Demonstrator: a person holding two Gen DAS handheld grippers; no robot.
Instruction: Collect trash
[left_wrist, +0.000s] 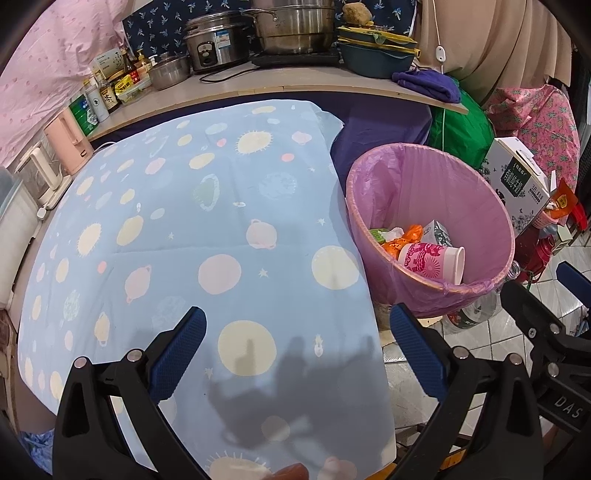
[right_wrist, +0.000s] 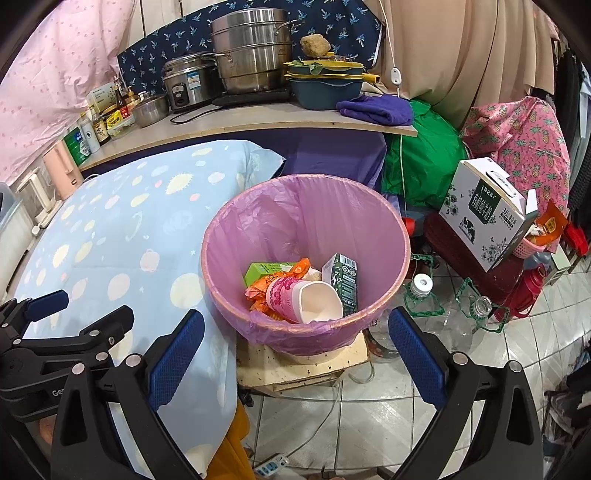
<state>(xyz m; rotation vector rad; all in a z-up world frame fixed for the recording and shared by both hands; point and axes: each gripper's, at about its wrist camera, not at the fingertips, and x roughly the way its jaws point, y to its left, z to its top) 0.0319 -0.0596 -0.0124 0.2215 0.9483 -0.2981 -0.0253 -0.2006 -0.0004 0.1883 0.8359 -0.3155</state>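
Hanging wide and empty, both grippers' jaws face the pink-lined round plastic bin (right_wrist: 306, 236) holding the pink paper cup (right_wrist: 303, 299); right gripper (right_wrist: 295, 354) is nearer, left gripper (left_wrist: 295, 354) over the blue spotted tabletop cloth (left_wrist: 184, 229).

A cramped one-room home where cooking and sleeping share space. Along the top of the frame a shelf (right_wrist: 258, 118) carries a rice cooker (right_wrist: 186, 86), a steamer pot (right_wrist: 251, 48) and sauce bottles (right_wrist: 98, 127). Below it lies a bed (right_wrist: 110, 236), with a lined bin (right_wrist: 306, 221) and tiled floor (right_wrist: 498, 354) at lower right.
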